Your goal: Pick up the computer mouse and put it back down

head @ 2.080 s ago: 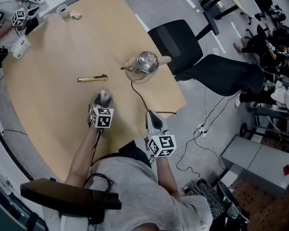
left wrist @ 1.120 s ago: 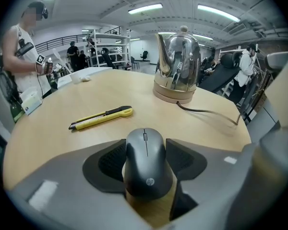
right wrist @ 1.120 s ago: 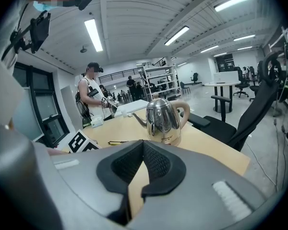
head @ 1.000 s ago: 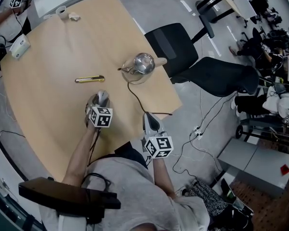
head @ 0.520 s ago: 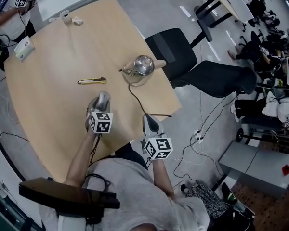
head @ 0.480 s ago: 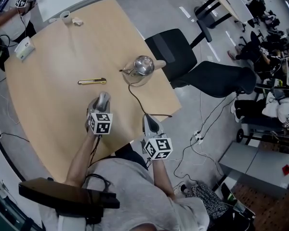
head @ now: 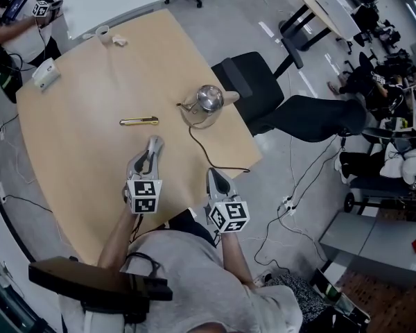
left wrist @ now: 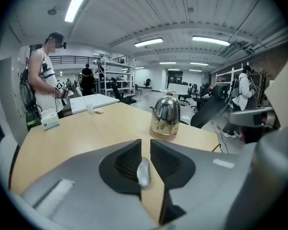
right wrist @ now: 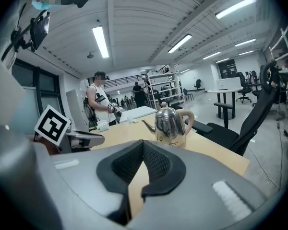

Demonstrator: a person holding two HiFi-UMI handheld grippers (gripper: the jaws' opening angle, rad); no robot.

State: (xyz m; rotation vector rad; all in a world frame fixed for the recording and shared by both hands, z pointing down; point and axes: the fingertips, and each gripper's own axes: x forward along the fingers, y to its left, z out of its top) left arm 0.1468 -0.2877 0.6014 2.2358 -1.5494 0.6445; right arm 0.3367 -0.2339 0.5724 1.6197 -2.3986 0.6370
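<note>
The silver computer mouse [left wrist: 143, 171] lies on the wooden table [head: 83, 151]; the left gripper view shows it through the slit between the jaws, below and beyond them. My left gripper [head: 153, 144] [left wrist: 145, 145] hovers above it. Its jaws have just been closing and now leave only a narrow gap, with nothing between the pads. In the head view the left gripper covers the mouse. My right gripper [head: 213, 173] [right wrist: 143, 145] hangs over the near table edge, its pads together and empty.
A steel kettle [head: 207, 100] [left wrist: 166, 116] [right wrist: 170, 121] stands near the right edge, its cord [head: 206, 148] trailing off the table. A yellow utility knife [head: 139, 121] lies mid-table. A white box [head: 44, 73] and a cup [head: 102, 32] sit far off. Black chairs [head: 253, 82] stand beyond.
My left gripper has lifted up off the mouse, and its jaws have narrowed from wide to almost closed. The mouse stays on the table. The right gripper has hardly moved.
</note>
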